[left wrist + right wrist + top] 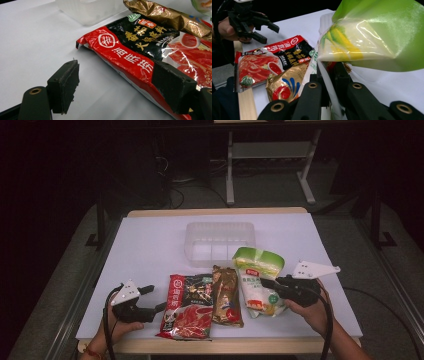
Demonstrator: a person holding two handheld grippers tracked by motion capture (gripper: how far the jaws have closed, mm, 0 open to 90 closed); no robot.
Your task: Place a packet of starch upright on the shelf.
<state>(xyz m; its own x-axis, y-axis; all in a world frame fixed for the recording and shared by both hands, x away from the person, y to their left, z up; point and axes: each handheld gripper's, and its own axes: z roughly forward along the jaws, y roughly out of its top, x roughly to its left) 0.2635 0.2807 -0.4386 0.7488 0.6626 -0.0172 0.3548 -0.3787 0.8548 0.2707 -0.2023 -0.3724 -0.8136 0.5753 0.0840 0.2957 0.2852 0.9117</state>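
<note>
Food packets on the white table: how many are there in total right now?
3. The red-and-black foil sauce packet lies nearest the left gripper; the gold foil packet lies beside it, overlapping its edge; the green-and-white plastic bag is clamped in the right gripper. None seems hidden.

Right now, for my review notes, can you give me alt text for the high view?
The right gripper is shut on a green and white pouch at the near right of a white table. Left of it lie a gold packet and a red and black packet, with the open left gripper beside that one. A clear plastic bin stands behind them.
</note>
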